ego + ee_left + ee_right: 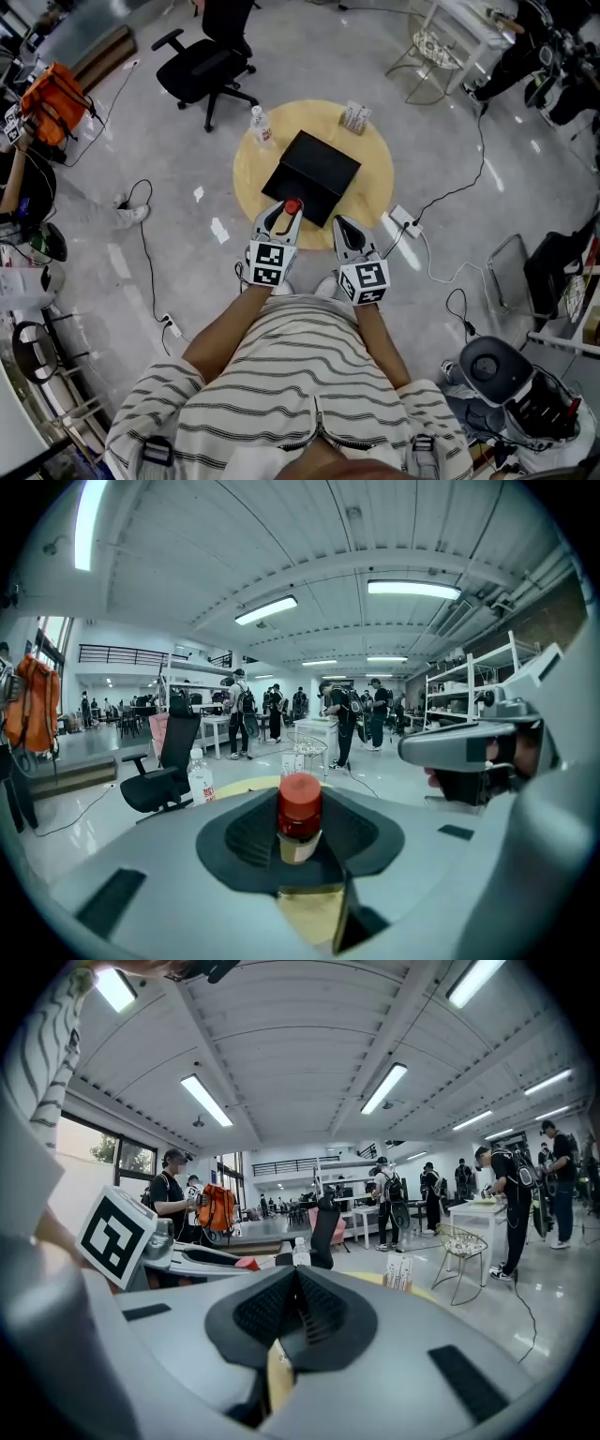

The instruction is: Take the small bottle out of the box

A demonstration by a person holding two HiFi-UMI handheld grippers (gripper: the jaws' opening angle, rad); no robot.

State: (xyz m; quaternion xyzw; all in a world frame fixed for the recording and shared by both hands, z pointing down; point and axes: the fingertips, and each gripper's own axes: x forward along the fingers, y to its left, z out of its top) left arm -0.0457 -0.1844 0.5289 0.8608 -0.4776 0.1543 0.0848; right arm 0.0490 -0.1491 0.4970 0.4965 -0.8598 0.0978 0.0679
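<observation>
Left tool [281,217] is clamped on the small bottle [299,819], its two dark pads pressing the bottle's sides. Seen from the left gripper view, the bottle stands upright between the jaws, with its long axis running up and down, its red cap on top and its pale labelled body below. From the head view, the red cap shows at the tip of this tool, against the near edge of the black box [314,173], which sits on a round yellow desk [380,183]. Right tool [295,1312] has its jaws together with nothing between them, and it is held just beside the left tool at the near side of the desk. Both tools point away from the person in a striped shirt [291,375] towards the desk. By count there are two tools, one small bottle, one black box and one desk. Also on the desk, at its far side, are one clear water bottle [260,125] and one small white stand [355,117], well apart from each other. One black office chair [202,66] stands on the grey floor beyond the desk.
</observation>
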